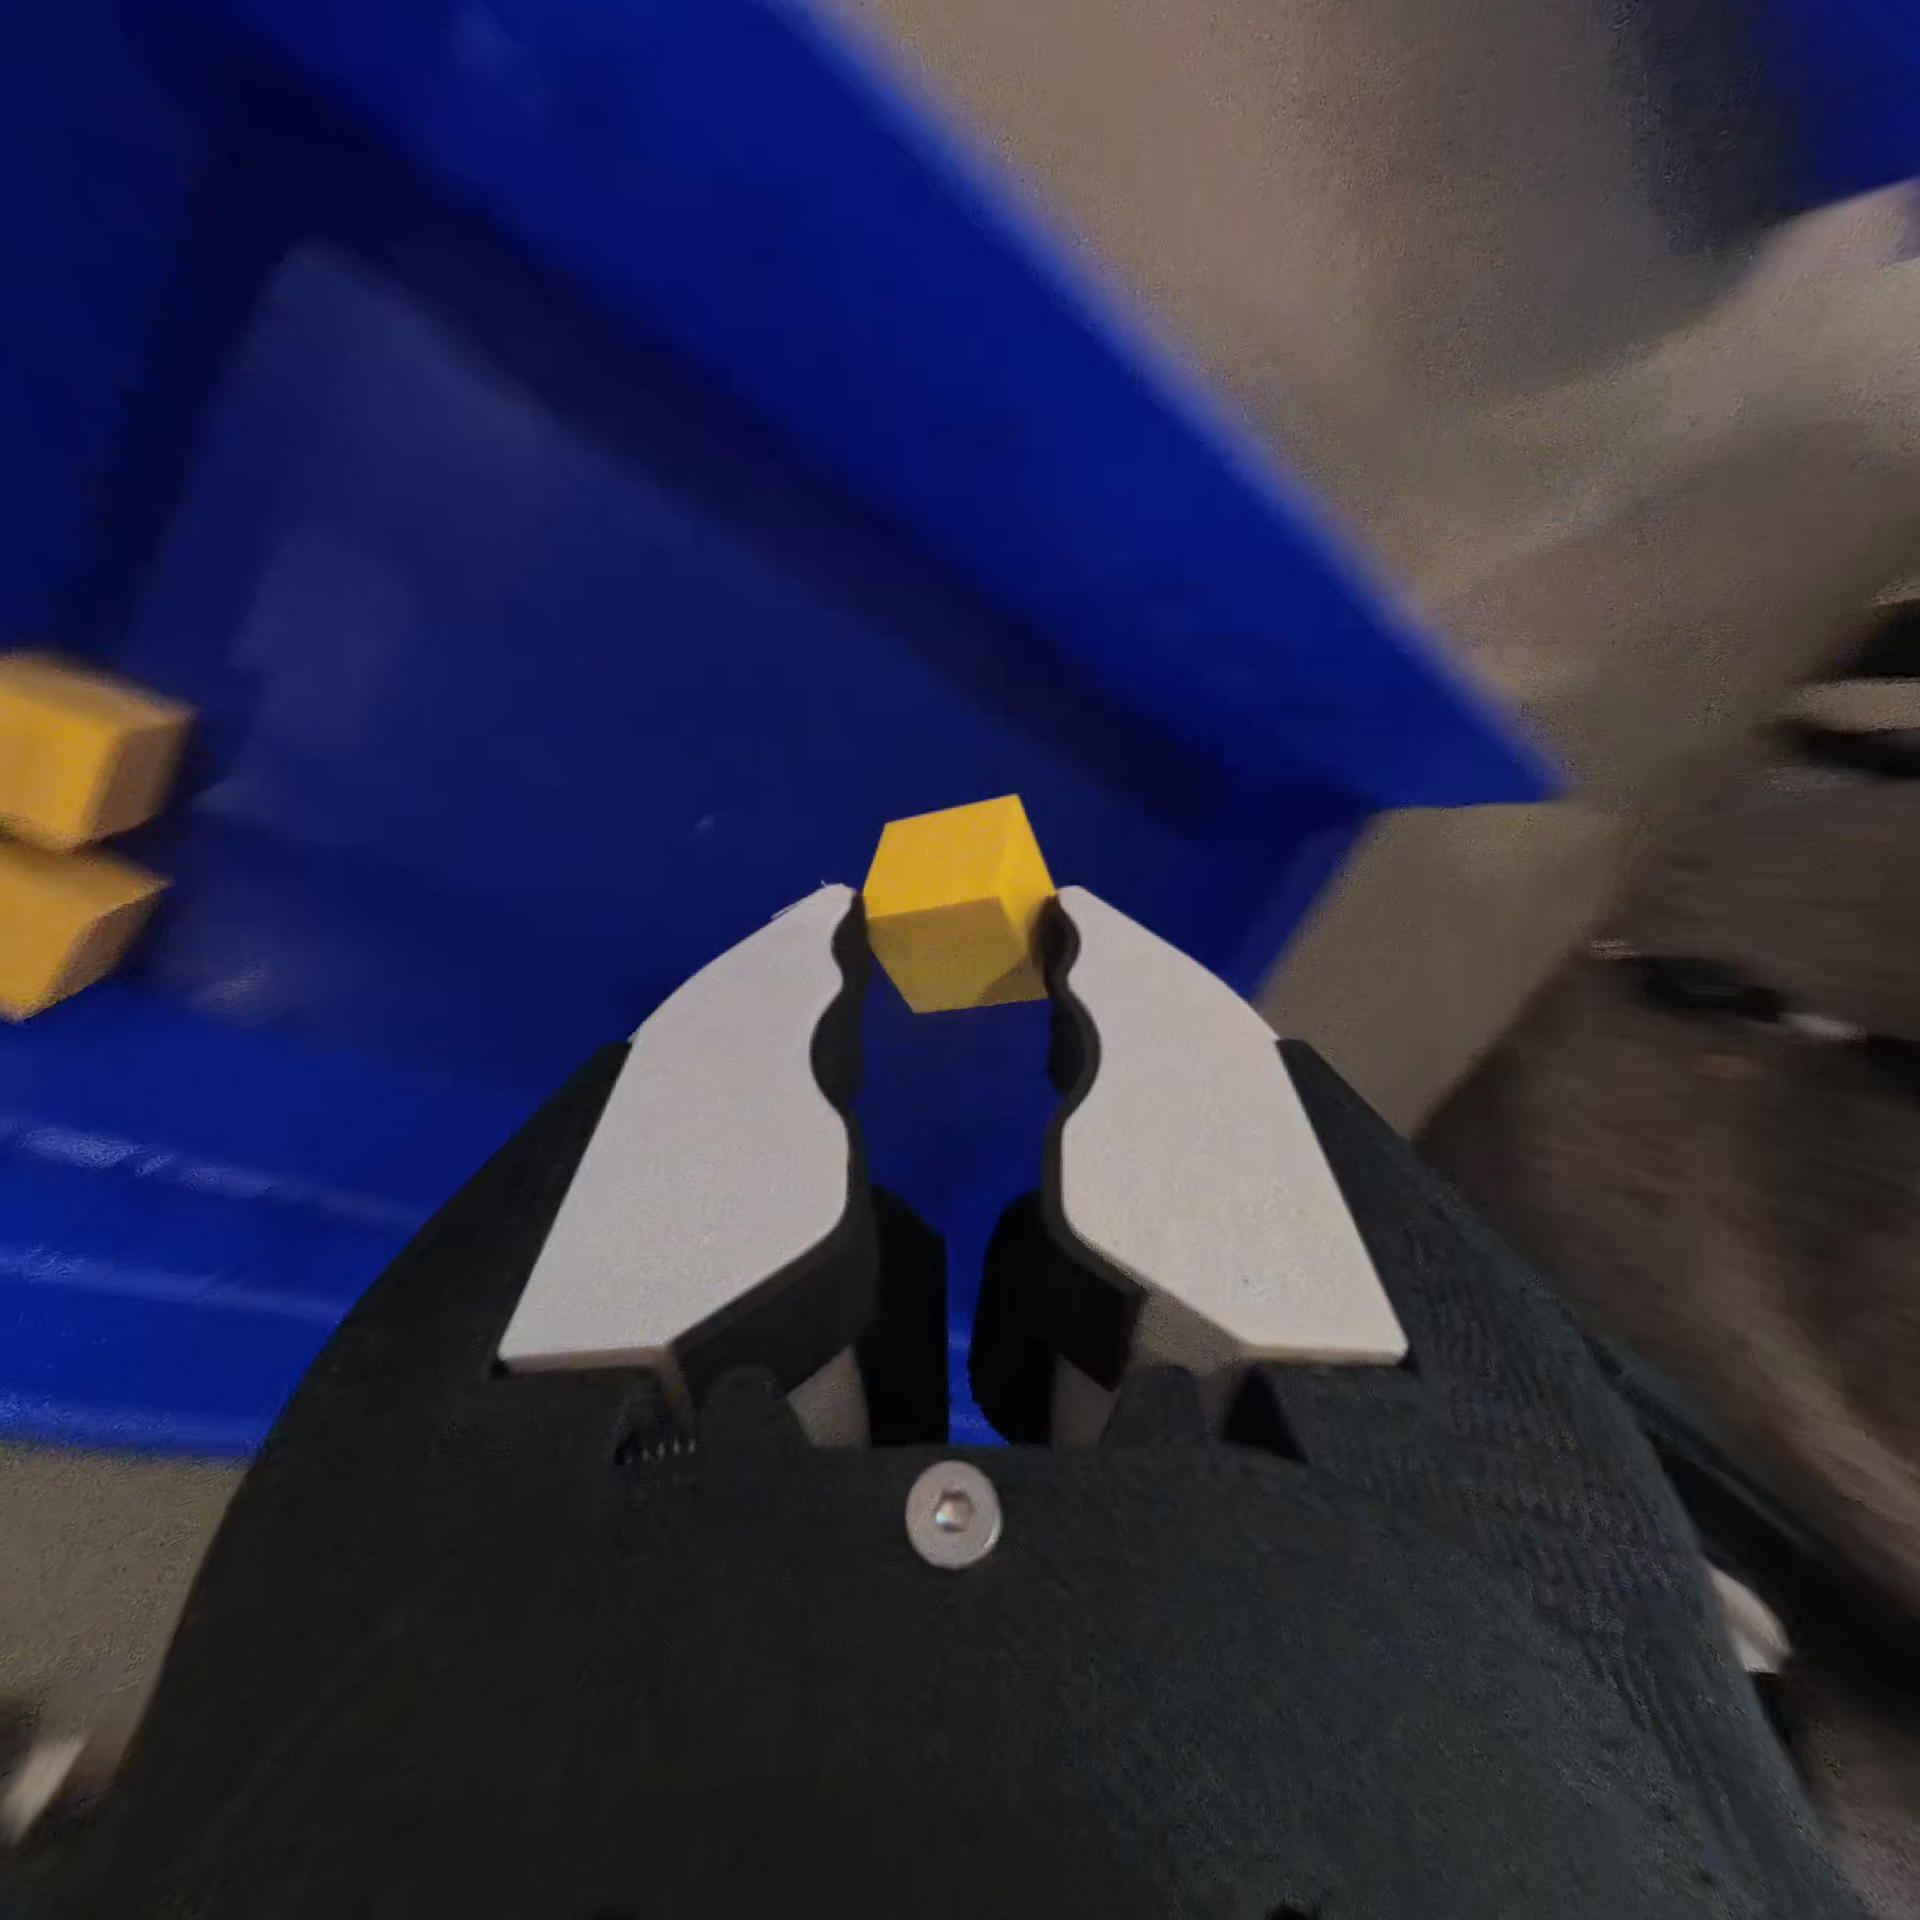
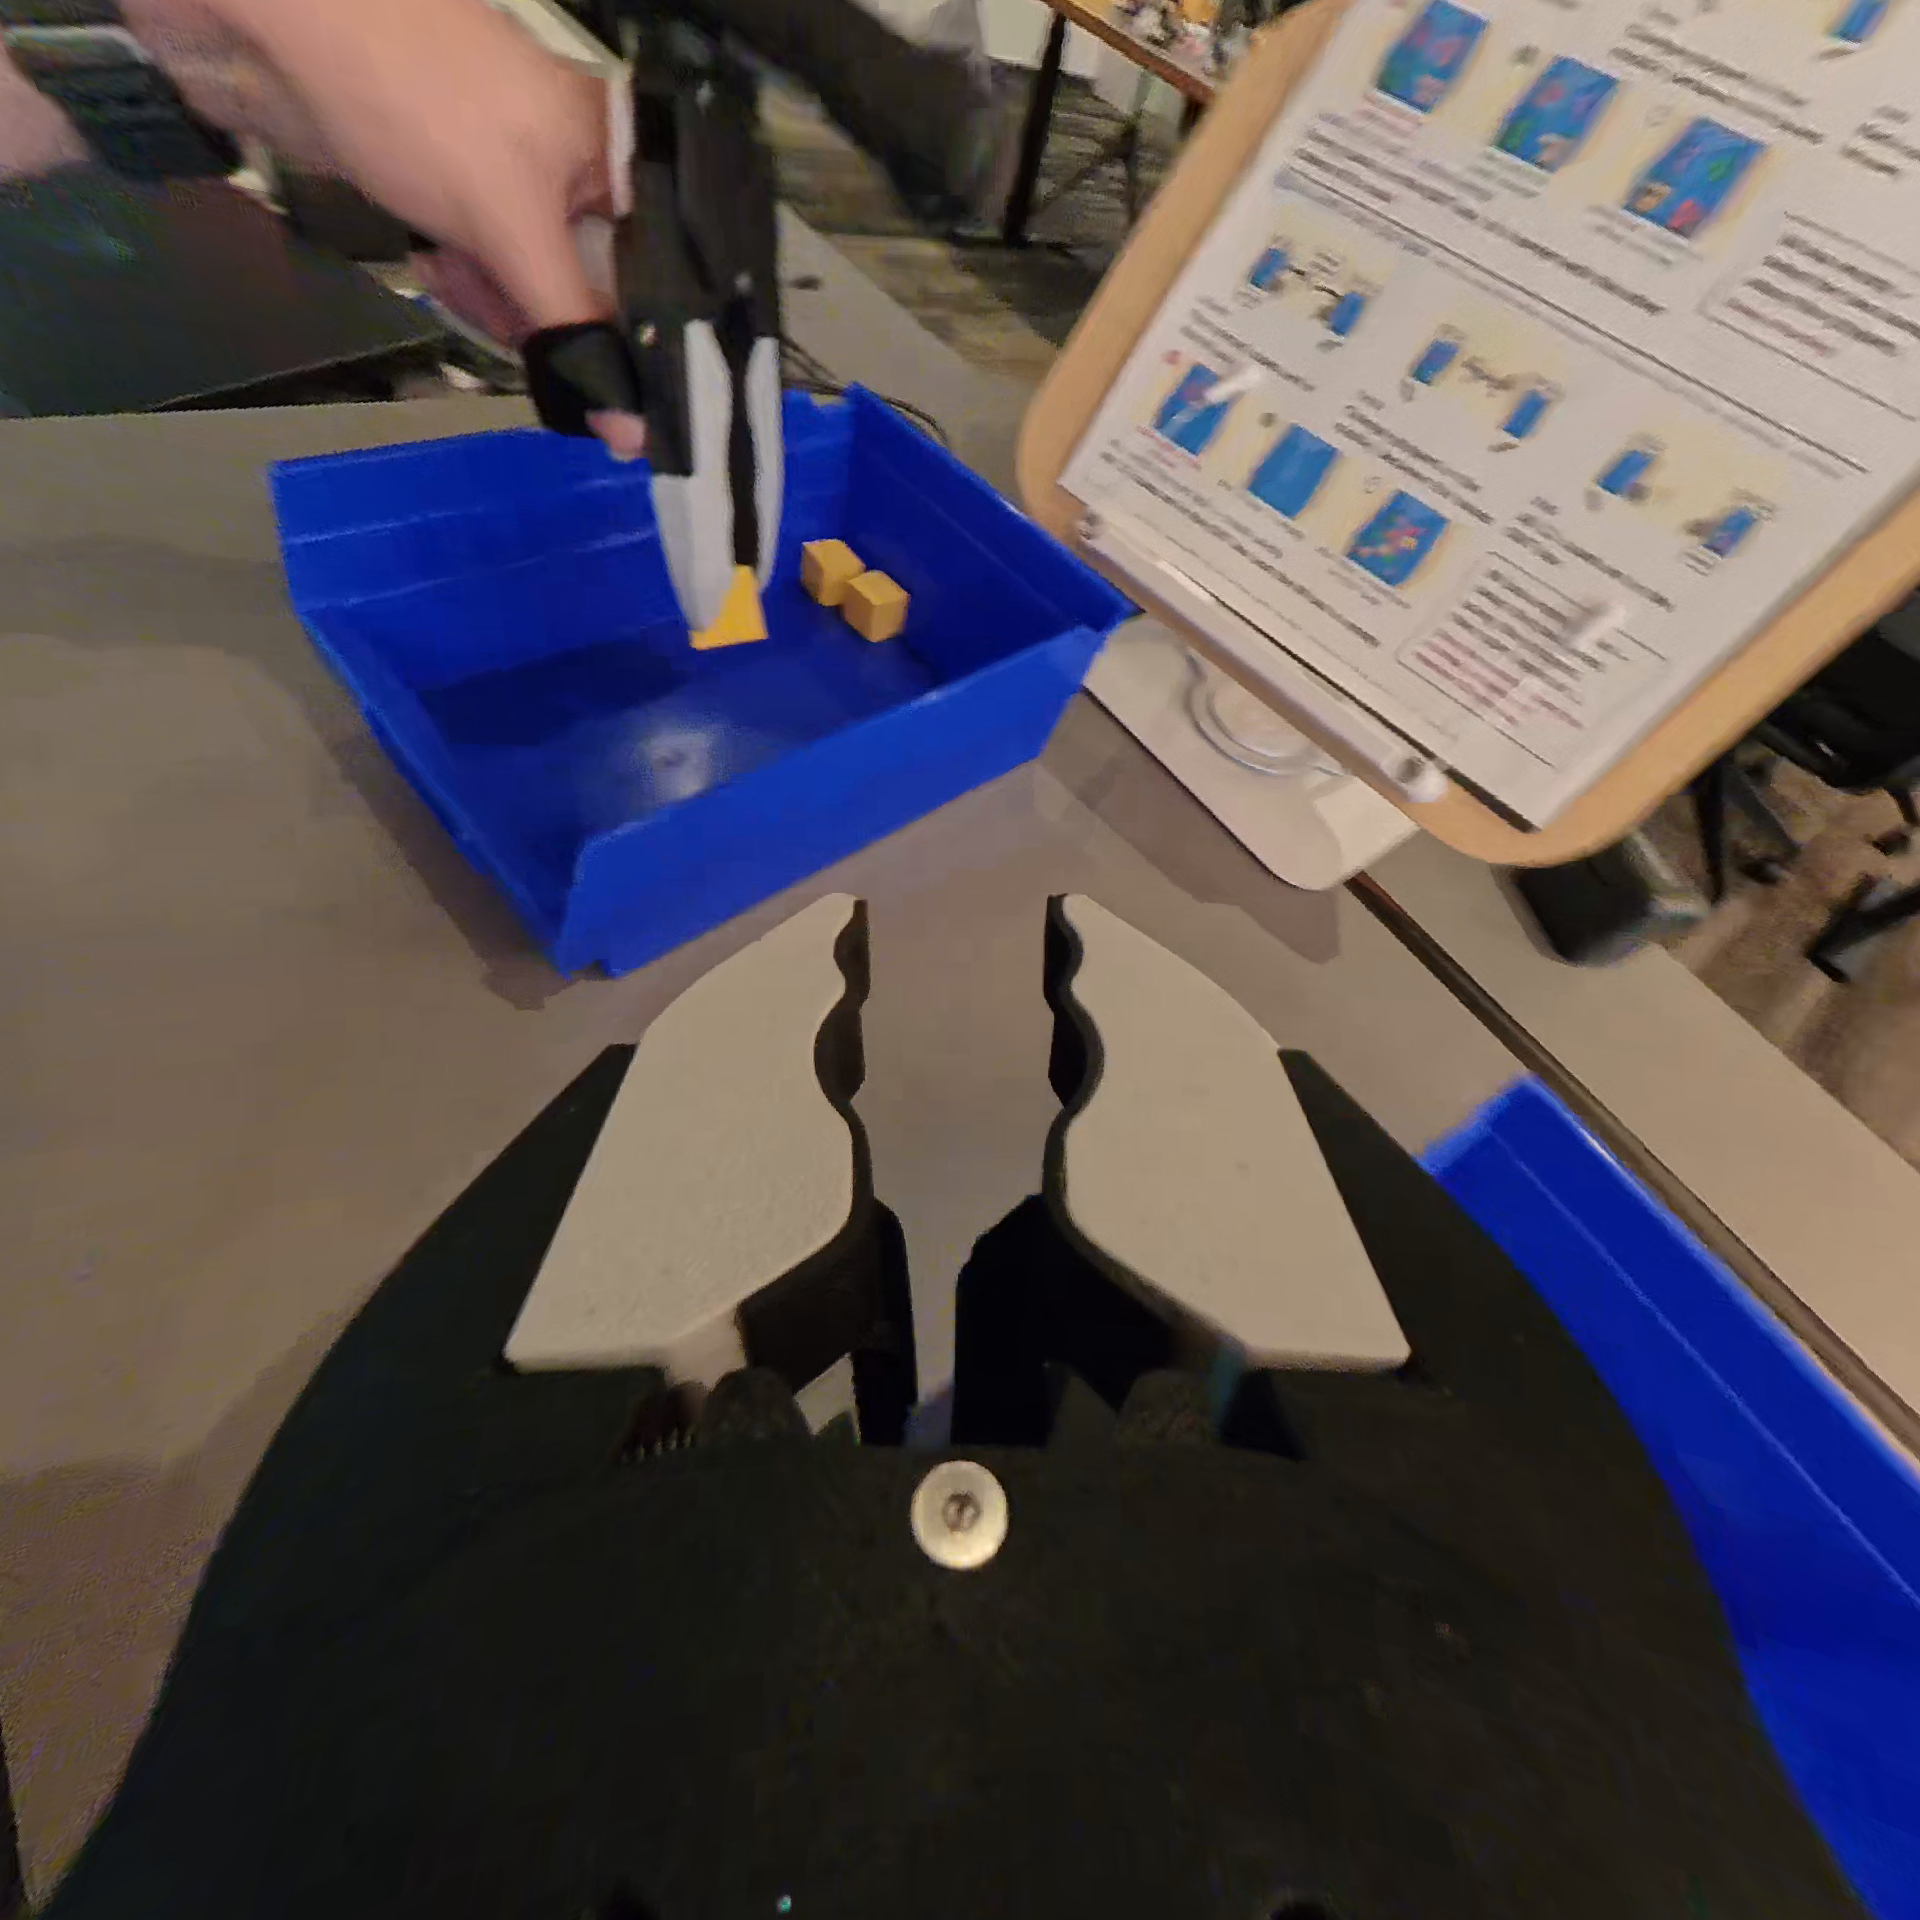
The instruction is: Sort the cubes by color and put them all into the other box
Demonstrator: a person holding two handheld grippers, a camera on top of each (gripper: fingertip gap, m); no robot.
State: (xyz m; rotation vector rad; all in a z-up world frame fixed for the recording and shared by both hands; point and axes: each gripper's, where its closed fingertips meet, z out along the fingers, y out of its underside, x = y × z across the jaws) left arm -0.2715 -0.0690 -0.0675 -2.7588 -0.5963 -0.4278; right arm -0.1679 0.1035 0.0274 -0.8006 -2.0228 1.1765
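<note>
My left gripper (image 1: 956,904) is shut on a small yellow cube (image 1: 956,904), pinched between its white fingertips inside a blue bin (image 1: 540,623). Two more yellow cubes (image 1: 73,748) lie at the left of that bin's floor. In the right wrist view the left gripper (image 2: 732,582) reaches down into the same blue bin (image 2: 727,852) with the yellow cube (image 2: 732,623) at its tips, and the two other cubes (image 2: 857,590) lie just to its right. My right gripper (image 2: 956,914) is open and empty, hovering over the grey table (image 2: 208,831) in front of the bin.
A wooden-framed board carrying a printed instruction sheet (image 2: 1507,395) stands on a white base at the right of the bin. A second blue bin (image 2: 1714,1403) shows at the lower right by the table edge. A person's hand (image 2: 436,156) holds the left gripper.
</note>
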